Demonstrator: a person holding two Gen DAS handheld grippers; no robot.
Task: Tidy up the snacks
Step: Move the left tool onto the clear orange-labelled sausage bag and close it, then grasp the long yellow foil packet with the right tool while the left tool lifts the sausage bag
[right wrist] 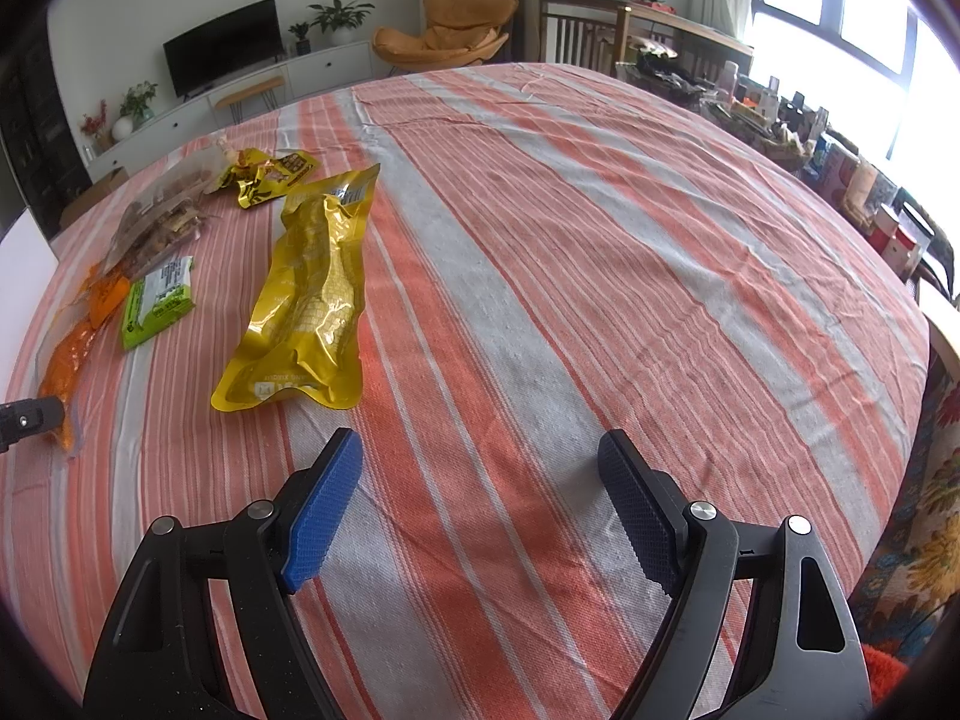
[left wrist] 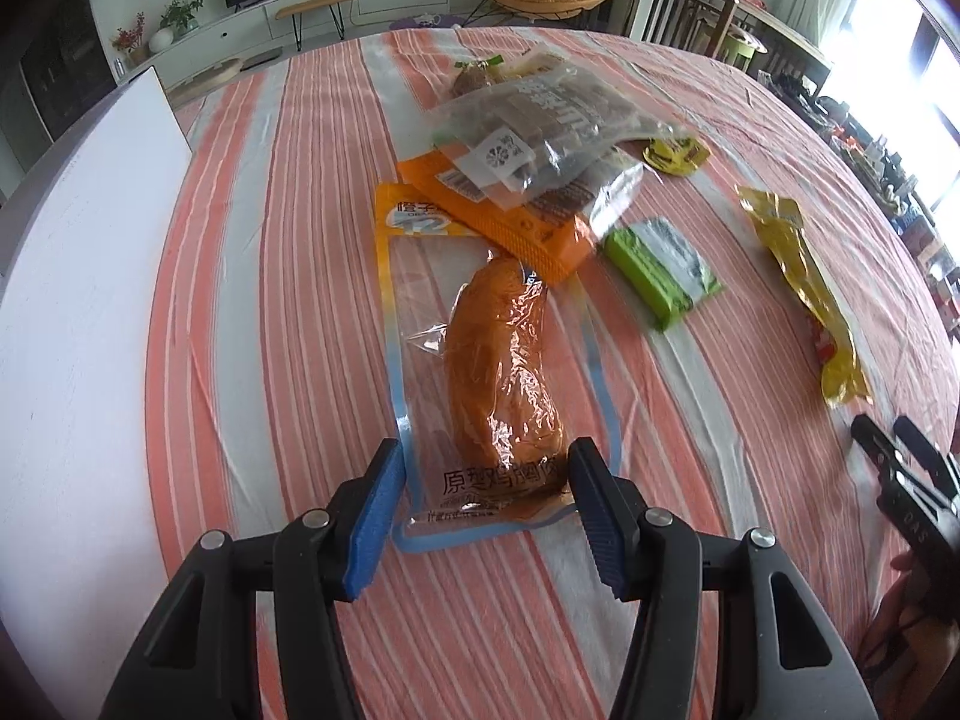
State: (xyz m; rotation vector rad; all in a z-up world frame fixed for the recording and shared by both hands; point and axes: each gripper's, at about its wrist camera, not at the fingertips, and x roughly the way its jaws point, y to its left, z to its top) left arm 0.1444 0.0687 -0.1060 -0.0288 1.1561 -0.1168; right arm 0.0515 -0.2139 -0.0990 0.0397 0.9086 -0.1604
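Observation:
A clear pouch with an orange chicken breast (left wrist: pixel 510 360) lies on the striped tablecloth (left wrist: pixel 270 240). My left gripper (left wrist: pixel 486 468) is open, its blue pads on either side of the pouch's near end. Behind it lie an orange packet (left wrist: pixel 498 210), a clear bag of brown snacks (left wrist: pixel 540 132), a green packet (left wrist: pixel 660 264), a small yellow wrapper (left wrist: pixel 672 153) and a long yellow corn pouch (left wrist: pixel 804 288). My right gripper (right wrist: pixel 480 468) is open and empty above bare cloth, right of the corn pouch (right wrist: pixel 312 294). It shows at the right edge of the left wrist view (left wrist: pixel 894 450).
A white board (left wrist: pixel 78 276) stands at the table's left edge. The green packet (right wrist: pixel 159 300), the snack bag (right wrist: pixel 162 222) and the yellow wrapper (right wrist: pixel 270 174) lie at the left of the right wrist view. Chairs and cluttered shelves stand beyond the far and right edges.

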